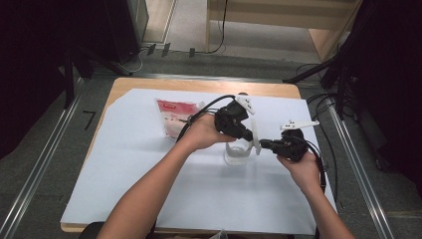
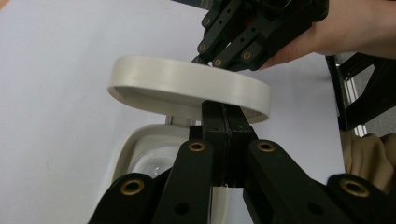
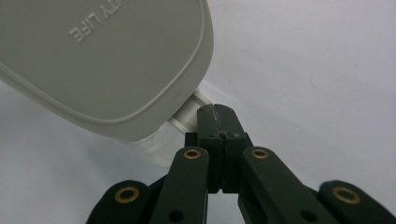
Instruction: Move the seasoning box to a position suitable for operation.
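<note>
A clear container (image 1: 237, 154) with a white rim (image 2: 135, 144) stands mid-table. Its white lid (image 2: 187, 81) is tilted up over the opening. My left gripper (image 2: 226, 109) is shut, its tips tucked under the lid's near rim, with nothing pinched between them. Seen from above, this gripper (image 1: 249, 134) reaches in from the left over the container. My right gripper (image 3: 217, 112) is shut too, its tips at a small white tab (image 3: 187, 114) below the lid's (image 3: 107, 60) edge. In the high view it (image 1: 263, 144) comes in level from the right.
A red and white packet (image 1: 175, 115) lies on the white sheet (image 1: 149, 164) behind the left hand. Cables trail from both grippers toward the table's far and right edges. Dark stands border the table on both sides.
</note>
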Demonstrator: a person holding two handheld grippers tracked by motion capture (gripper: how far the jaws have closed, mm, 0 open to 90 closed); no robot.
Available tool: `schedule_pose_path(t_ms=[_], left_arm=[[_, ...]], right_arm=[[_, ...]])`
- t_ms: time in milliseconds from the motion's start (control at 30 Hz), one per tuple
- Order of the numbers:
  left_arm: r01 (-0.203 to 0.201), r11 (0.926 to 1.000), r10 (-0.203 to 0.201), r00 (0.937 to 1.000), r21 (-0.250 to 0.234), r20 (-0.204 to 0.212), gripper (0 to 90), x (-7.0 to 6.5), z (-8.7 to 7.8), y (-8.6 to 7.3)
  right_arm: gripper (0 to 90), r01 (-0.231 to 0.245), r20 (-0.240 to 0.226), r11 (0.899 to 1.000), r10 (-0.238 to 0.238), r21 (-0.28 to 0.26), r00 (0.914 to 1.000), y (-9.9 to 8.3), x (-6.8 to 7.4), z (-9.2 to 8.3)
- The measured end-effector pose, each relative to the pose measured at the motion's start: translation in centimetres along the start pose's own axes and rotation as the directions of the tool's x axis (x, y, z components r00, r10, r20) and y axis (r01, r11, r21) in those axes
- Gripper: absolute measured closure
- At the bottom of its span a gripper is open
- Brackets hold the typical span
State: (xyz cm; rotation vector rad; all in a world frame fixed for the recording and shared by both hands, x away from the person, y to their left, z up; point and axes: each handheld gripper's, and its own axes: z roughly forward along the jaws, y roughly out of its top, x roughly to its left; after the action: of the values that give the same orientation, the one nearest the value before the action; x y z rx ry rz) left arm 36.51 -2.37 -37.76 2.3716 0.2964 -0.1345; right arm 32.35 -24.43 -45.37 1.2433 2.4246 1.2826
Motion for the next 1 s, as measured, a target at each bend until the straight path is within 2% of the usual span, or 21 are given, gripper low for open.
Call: schedule_pose_path(t_ms=[267, 433, 567, 700, 800, 867, 900, 1000], left_arm=[[-0.007, 1.0, 0.007, 1.0, 0.002, 0.003, 90.0, -0.2, 1.0, 0.8], [0.011, 0.9999, -0.011, 0.9997, 0.003, 0.022, 87.7, -0.1, 0.6, 0.4], [0.012, 0.9998, -0.011, 0.9997, -0.017, 0.023, 79.8, -0.2, -0.5, -0.1], [0.016, 0.9995, -0.016, 0.9999, -0.027, 0.006, 66.2, -0.5, -1.6, -0.9], [0.046, 0.998, -0.046, 0.9989, -0.044, -0.011, 59.0, -0.6, -2.5, -1.9], [0.051, 0.9979, -0.051, 0.9986, -0.04, -0.013, 57.6, -0.7, -2.9, -2.5], [0.046, 0.9982, -0.047, 0.9984, -0.038, -0.03, 57.0, -0.8, -3.1, -2.8], [0.058, 0.9974, -0.059, 0.9978, -0.043, -0.03, 54.0, -1.0, -3.7, -3.8]], right_arm=[[90.0, -0.004, -0.001, 1.0, 0.004, -0.002, 1.0, -0.1, 0.0, 0.0], [90.0, -0.005, -0.004, 1.0, 0.005, -0.002, 1.0, -0.2, 0.0, 0.0], [90.0, 0.0, -0.008, 1.0, 0.0, 0.002, 1.0, -0.2, -0.2, -0.1], [87.0, -0.001, -0.004, 1.0, 0.001, -0.007, 1.0, -0.3, -0.3, -0.6], [86.0, -0.011, -0.005, 1.0, 0.011, -0.014, 0.9999, -0.4, -0.6, -0.9], [85.8, -0.015, 0.001, 1.0, 0.015, -0.017, 0.9999, -0.6, -0.7, -1.1], [85.7, -0.019, 0.001, 1.0, 0.019, -0.017, 0.9998, -0.6, -0.7, -1.1], [82.9, -0.014, -0.005, 1.0, 0.014, -0.027, 0.9999, -0.8, -0.6, -1.3]])
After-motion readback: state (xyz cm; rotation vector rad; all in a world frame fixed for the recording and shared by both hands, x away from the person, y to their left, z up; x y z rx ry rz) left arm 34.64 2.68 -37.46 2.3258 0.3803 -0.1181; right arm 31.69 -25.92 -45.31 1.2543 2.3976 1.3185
